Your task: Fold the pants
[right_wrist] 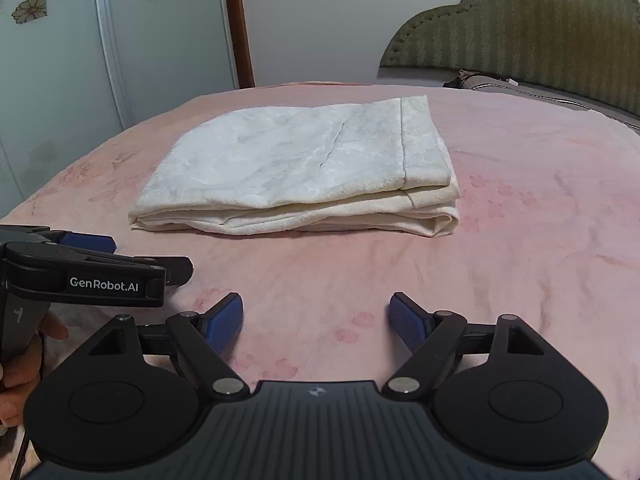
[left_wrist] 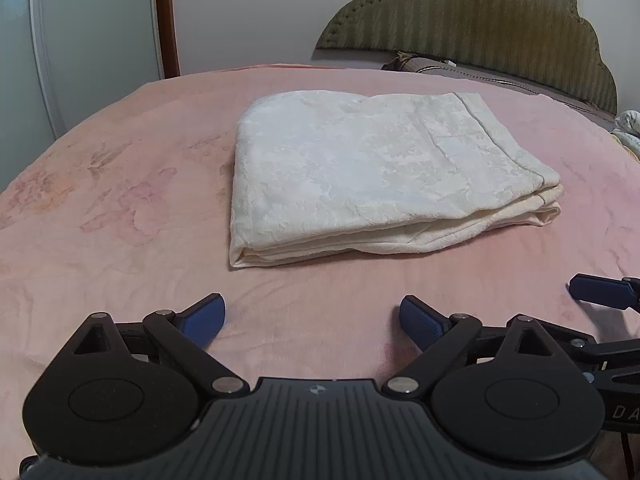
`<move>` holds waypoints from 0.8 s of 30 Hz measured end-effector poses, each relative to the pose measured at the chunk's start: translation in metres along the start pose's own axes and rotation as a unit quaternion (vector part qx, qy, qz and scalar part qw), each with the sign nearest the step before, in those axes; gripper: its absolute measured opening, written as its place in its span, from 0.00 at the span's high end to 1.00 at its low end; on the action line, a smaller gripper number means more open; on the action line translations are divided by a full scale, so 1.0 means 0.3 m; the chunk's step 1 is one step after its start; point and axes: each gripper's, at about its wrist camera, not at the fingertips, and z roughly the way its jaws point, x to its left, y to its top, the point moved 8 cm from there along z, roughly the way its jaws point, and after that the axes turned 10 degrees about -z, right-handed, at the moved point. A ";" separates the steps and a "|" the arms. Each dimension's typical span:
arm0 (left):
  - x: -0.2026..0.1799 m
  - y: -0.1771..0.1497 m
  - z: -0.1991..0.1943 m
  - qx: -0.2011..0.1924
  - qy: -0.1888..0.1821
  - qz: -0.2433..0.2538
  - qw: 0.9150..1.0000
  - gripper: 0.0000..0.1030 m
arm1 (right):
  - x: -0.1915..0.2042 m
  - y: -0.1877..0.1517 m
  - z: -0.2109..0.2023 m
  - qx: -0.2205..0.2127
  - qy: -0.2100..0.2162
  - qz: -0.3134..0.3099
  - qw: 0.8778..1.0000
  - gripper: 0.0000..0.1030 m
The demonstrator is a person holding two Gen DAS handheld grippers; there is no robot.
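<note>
Pink bedspread (left_wrist: 120, 240) covers the bed, and the pants (left_wrist: 372, 176) lie on it, apparently fully folded into a flat stack, below the headboard (left_wrist: 500, 40). Both grippers hover low, short of the pants: left gripper (left_wrist: 312, 320) and right gripper (right_wrist: 316, 320), jaws spread, holding nothing.

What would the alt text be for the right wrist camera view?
Folded cream pants lie in a neat stack on a pink bedspread. The open right gripper hovers in front of them, empty, with the left gripper at its left.
</note>
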 end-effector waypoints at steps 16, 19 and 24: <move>0.017 -0.031 -0.022 -0.028 0.005 0.020 0.999 0.00 | -0.014 -0.029 0.024 0.018 -0.042 -0.002 0.999 0.01; 0.026 -0.032 -0.016 -0.022 -0.002 0.005 1.000 0.00 | -0.015 -0.032 0.026 0.020 -0.045 -0.004 0.999 0.00; 0.030 -0.035 -0.016 -0.021 -0.004 0.001 1.000 0.00 | -0.041 -0.034 0.015 0.013 -0.046 0.017 0.999 0.00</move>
